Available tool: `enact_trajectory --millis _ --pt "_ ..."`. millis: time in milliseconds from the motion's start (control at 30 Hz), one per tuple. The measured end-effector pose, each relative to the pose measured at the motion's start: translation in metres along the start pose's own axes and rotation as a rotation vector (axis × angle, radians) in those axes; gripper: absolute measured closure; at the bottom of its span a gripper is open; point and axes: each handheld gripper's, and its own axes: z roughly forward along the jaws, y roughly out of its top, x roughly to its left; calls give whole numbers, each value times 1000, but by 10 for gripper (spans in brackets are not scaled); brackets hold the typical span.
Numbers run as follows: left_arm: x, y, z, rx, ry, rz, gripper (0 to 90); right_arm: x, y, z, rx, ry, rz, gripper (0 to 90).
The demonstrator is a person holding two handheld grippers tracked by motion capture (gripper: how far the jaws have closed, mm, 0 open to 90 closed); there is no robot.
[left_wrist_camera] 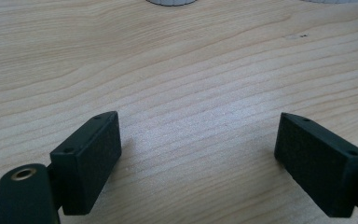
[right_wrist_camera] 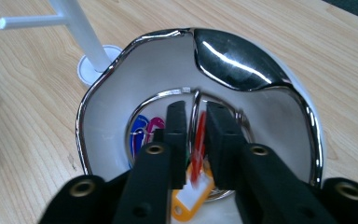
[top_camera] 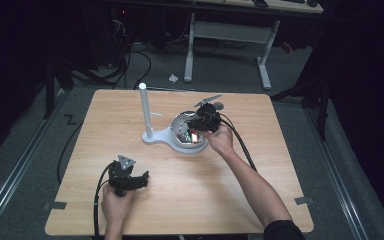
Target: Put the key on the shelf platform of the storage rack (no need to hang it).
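high view: right gripper down in the chrome bowl, left gripper idle on the table

high view has the wooden table (top_camera: 260, 190) with a white stand (top_camera: 145, 112), its upright post rising from a flat base, and a shiny chrome bowl (top_camera: 181, 121) just beside the post on the same base. right gripper (top_camera: 200, 124) is tipped down into the bowl, held by the right hand (top_camera: 221, 139), cable trailing back along the forearm. left gripper (top_camera: 142, 179) sits low over the near left part of the table, well apart from the bowl, left hand (top_camera: 116, 202) around it.

right gripper view: jaws of the right gripper (right_wrist_camera: 196, 133) stand a narrow gap apart inside the bowl (right_wrist_camera: 284, 112), with a metal key ring (right_wrist_camera: 196, 112) running up between them. whether the pads press on the ring, cannot tell; the gap looks slightly wider than the wire. under the jaws lie key tags on the bowl floor: an orange tag (right_wrist_camera: 189, 200), a red one (right_wrist_camera: 198, 156) blurred, a blue one (right_wrist_camera: 140, 130) and a pink one (right_wrist_camera: 154, 126) to the left. stand post (right_wrist_camera: 81, 32) and its side peg show at upper left.

left gripper view: left gripper (left_wrist_camera: 198, 140) jaws spread wide, nothing between them, bare wood grain underneath.
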Motion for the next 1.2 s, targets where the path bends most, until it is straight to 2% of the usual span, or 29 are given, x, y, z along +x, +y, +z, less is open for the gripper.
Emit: enact_trajectory --millis 67,167,267,300,433,500,533,600,733,833,933,967,1033,1067,1200 --pt "0 0 0 0 0 1 150 0 -1 0 -3 -1 5 725" --pt "0 0 0 -1 -2 5 150 -3 -4 -6 -22 12 12 599" --pt "0 0 0 3 0 -4 150 -3 -7 -11 -36 20 23 569" --pt "0 0 0 3 2 -6 150 -4 -9 -15 -47 23 25 520" --pt "-1 0 0 4 2 -10 150 -5 -14 -26 -60 31 34 468" --pt "-1 0 0 4 1 -9 149 -5 -15 -28 -64 33 31 459" --pt "-1 0 0 4 1 -10 150 -5 -18 -36 -74 54 33 452" --pt "-1 0 0 4 1 -10 150 -4 -21 -41 -72 60 24 450" --pt "0 0 0 1 -3 3 150 -3 -25 -50 -89 59 24 451" --pt "0 0 0 2 -4 6 149 -5 -30 -65 -134 61 53 437" --pt "0 0 0 1 -4 4 150 -7 -31 -70 -141 76 77 427" --pt "1 0 0 2 -9 18 150 -8 -31 -73 -142 80 85 418" --pt "1 0 0 1 -5 9 150 -10 -31 -79 -152 102 116 405" --pt "0 0 0 -1 0 -7 150 -11 -32 -84 -164 100 121 405" --pt "-1 0 0 -1 2 -11 150 -12 -33 -91 -173 92 127 400"
